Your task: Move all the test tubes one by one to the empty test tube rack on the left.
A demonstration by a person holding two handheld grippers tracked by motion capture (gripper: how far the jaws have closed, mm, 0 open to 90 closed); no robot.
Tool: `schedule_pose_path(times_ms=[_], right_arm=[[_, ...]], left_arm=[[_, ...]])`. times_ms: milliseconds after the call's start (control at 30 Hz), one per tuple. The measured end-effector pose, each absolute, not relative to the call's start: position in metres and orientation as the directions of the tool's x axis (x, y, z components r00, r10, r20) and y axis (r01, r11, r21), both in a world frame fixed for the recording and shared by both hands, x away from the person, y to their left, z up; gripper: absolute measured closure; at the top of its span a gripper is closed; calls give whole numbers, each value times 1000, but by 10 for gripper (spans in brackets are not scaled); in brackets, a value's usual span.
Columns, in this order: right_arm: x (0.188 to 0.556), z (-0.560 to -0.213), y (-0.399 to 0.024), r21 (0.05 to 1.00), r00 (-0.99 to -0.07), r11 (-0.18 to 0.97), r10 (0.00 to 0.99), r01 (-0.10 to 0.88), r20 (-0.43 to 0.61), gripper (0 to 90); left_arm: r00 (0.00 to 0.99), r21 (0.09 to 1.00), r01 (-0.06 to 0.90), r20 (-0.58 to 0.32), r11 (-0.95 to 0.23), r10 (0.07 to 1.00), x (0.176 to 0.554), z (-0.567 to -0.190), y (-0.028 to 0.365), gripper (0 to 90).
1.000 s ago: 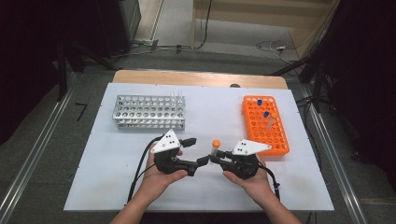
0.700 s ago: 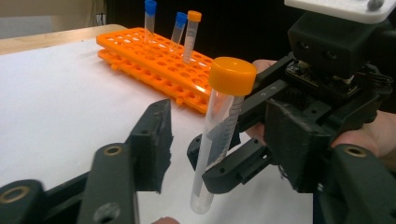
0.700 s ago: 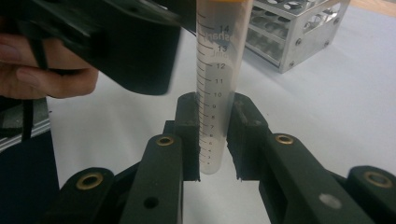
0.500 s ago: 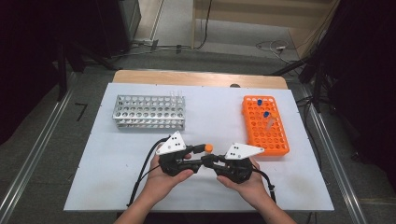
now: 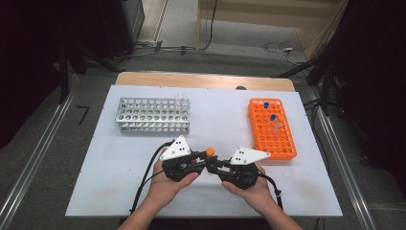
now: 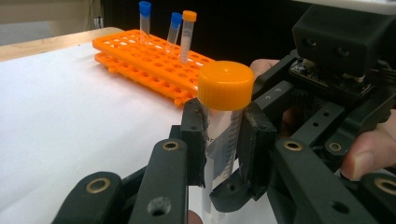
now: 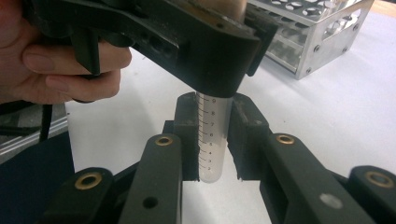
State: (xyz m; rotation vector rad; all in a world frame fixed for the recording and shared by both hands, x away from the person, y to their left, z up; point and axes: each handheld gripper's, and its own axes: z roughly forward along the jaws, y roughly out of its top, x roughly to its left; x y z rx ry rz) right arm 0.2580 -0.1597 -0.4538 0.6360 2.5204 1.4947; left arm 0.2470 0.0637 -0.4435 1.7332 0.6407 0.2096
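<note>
A clear graduated tube with an orange cap (image 5: 209, 152) stands upright between the two grippers near the table's front middle. My left gripper (image 6: 223, 140) is shut on the tube (image 6: 219, 133) just under its cap (image 6: 226, 85); its jaws have just been closing on it. My right gripper (image 7: 212, 142) is shut on the tube's lower part (image 7: 211, 149), with the rounded tip showing below its pads. In the high view the left gripper (image 5: 202, 163) and the right gripper (image 5: 214, 166) meet tip to tip.
An orange rack (image 5: 282, 143) at the right holds two blue-capped tubes (image 5: 266, 104) and one more tube (image 6: 187, 32). A metal rack (image 5: 143, 115) stands at the back left, with clear tubes at its right end. Bare white tabletop (image 5: 220, 115) lies between them.
The right gripper brought the tube left to the left gripper. The left gripper's jaws, open a second ago, have closed on the tube under its cap.
</note>
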Motion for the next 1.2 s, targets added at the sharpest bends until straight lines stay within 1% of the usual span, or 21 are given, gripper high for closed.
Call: schedule_pose_path(times_ms=[67, 200, 467, 700, 933, 967, 1200], right_arm=[[259, -454, -161, 866, -899, 412, 428, 284, 92, 669], [263, -455, -169, 867, -892, 404, 442, 291, 94, 530], [270, -451, -194, 885, -864, 354, 495, 301, 96, 316], [275, -450, -218, 883, -832, 337, 545, 327, 100, 194], [276, -449, -245, 879, -804, 331, 587, 344, 94, 123], [277, -449, -249, 879, -805, 332, 586, 342, 92, 92], [279, -453, -272, 872, -788, 322, 606, 369, 109, 11]], left_arm=[[831, 943, 304, -195, -132, 520, 247, -443, 65, 748], [826, 945, 301, -192, -127, 530, 248, -442, 69, 748], [806, 946, 302, -191, -113, 560, 253, -440, 82, 748], [779, 948, 305, -192, -93, 597, 260, -437, 99, 748], [746, 953, 294, -176, -80, 643, 272, -427, 119, 749], [739, 953, 292, -173, -78, 651, 274, -426, 121, 749], [701, 955, 289, -165, -64, 693, 289, -419, 137, 749]])
